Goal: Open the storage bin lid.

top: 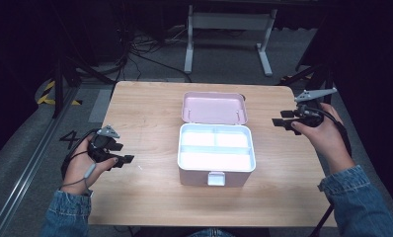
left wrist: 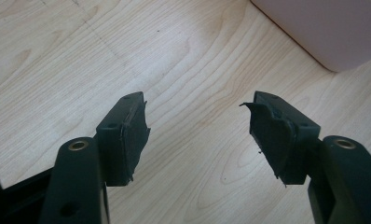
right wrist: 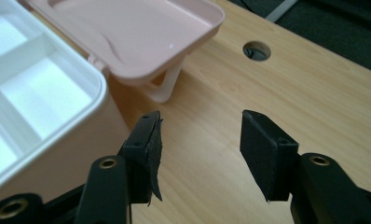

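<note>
box (top: 216,154): pink, lid open, mid-bench (top: 145,197)
left tool (top: 119,153): spread, empty, beside box
right tool (top: 282,121): spread, empty

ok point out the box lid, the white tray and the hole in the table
lid (top: 214,107), high view, middle of its pink inner face
tray (top: 216,161), high view, floor of its long front compartment
hole (right wrist: 257,50), right gripper view, its dark centre

The open box (top: 216,154) sits on your worktop (top: 145,113) at its middle, and its lid (top: 214,107) lies back behind it. Inside the box, a long compartment (top: 216,160) runs along the near side with two smaller ones behind. Your left hand-held gripper (top: 119,153) is left of the box, well apart; your right hand-held gripper (top: 282,121) is right of the lid, near it.
</note>
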`<state>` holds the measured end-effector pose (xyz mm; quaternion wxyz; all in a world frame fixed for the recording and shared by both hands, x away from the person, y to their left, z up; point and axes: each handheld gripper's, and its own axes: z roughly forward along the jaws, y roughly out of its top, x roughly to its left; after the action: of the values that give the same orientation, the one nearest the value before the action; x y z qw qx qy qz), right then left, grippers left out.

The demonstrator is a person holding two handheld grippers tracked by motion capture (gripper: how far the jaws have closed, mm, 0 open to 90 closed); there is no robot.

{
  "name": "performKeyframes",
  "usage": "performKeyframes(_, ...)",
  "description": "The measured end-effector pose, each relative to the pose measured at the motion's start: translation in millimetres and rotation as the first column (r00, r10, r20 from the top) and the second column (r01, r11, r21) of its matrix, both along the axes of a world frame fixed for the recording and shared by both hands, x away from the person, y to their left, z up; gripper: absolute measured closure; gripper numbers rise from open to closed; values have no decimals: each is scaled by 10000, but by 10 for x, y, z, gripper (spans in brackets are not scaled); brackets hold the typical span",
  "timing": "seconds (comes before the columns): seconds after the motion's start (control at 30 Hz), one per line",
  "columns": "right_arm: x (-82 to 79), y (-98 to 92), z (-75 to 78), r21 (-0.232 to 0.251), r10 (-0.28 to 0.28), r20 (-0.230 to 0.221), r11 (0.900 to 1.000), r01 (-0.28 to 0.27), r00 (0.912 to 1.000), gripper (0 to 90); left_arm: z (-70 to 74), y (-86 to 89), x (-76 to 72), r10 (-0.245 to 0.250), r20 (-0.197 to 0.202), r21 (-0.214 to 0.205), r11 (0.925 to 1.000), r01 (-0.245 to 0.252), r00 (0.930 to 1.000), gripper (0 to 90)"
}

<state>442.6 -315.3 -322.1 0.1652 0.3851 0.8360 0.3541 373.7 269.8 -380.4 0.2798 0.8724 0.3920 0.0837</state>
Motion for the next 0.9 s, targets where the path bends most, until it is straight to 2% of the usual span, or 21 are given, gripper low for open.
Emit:
performKeyframes(0.2, -240, -144, -187, -105, -154, -176, 9998, 152, 9997, 490, -20, 28, 1, 43, 37, -120, 9999, -42, 10000, 370)
performKeyframes(0.37, -371, -230, -389, -218, -331, -403, 9992, 322, 9986, 489, -37, 34, -16, 35, -45, -148, 9999, -36, 10000, 368)
performKeyframes(0.43, -400, -256, -459, -418, -416, -438, 9983, 398, 9982, 489, -32, 54, -20, 38, -68, -121, 9999, -39, 10000, 367)
performKeyframes(0.6, -475, -325, -676, -378, -531, -787, 9980, 503, 9955, 489, -47, 74, -24, 142, -90, -29, 9999, -142, 9999, 367)
performKeyframes(0.67, -487, -332, -707, -372, -574, -849, 9978, 544, 9947, 489, -52, 75, -19, 150, -58, 1, 9999, -150, 9999, 367)
performKeyframes(0.77, -525, -351, -797, -405, -649, -928, 9973, 613, 9936, 485, -70, 75, -19, 200, -211, -34, 9998, -201, 9996, 367)
performKeyframes(0.8, -551, -353, -848, -412, -682, -994, 9971, 643, 9927, 483, -78, 87, -11, 178, -111, 33, 9998, -177, 9998, 366)
performKeyframes(0.9, -576, -353, -916, -497, -717, -996, 9965, 670, 9924, 481, -86, 96, -14, 218, -143, 13, 9998, -218, 9997, 366)
